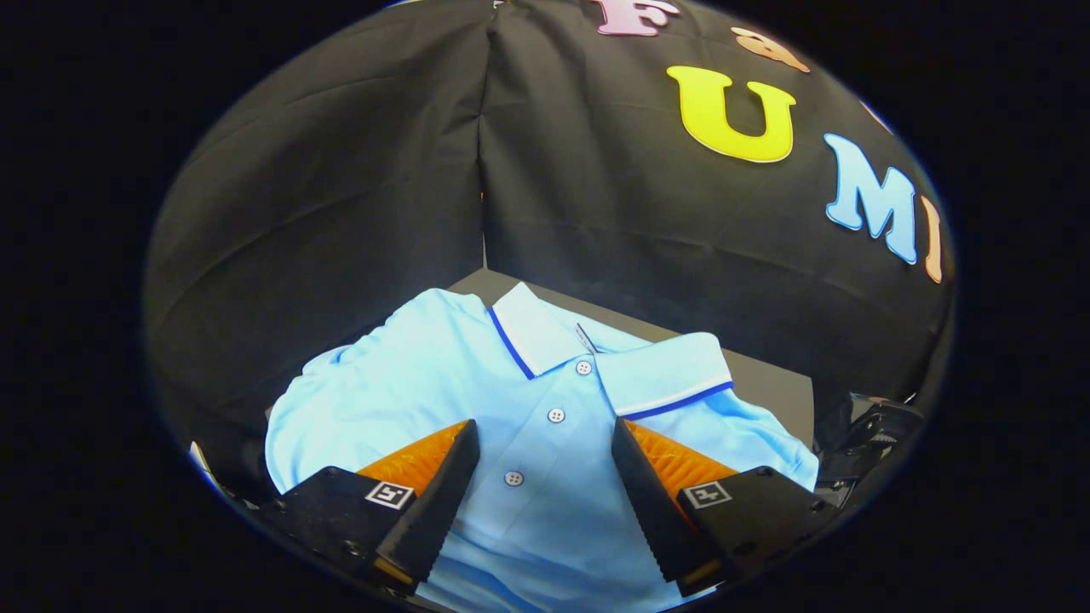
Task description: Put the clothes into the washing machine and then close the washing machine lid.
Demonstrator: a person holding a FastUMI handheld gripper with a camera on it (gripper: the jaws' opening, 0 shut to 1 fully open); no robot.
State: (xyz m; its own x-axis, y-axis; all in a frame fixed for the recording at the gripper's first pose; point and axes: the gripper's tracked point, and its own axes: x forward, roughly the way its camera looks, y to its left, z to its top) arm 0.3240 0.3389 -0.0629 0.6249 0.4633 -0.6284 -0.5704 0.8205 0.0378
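Directly under the tongs [545,443] lies a light blue polo shirt [426,383], spread flat on a dark surface [766,383] with its collar [545,336] pointing to 12 o'clock, toward the booth's black cloth wall [341,170]. Its button placket [553,415] runs between the fingers [443,494], which stand wide apart and grip nothing. At 3 o'clock from the shirt sits a dark object [869,434], too unclear to identify.

Dark table [766,383]: light-blue polo shirt [443,383] lying flat, collar twd booth wall.
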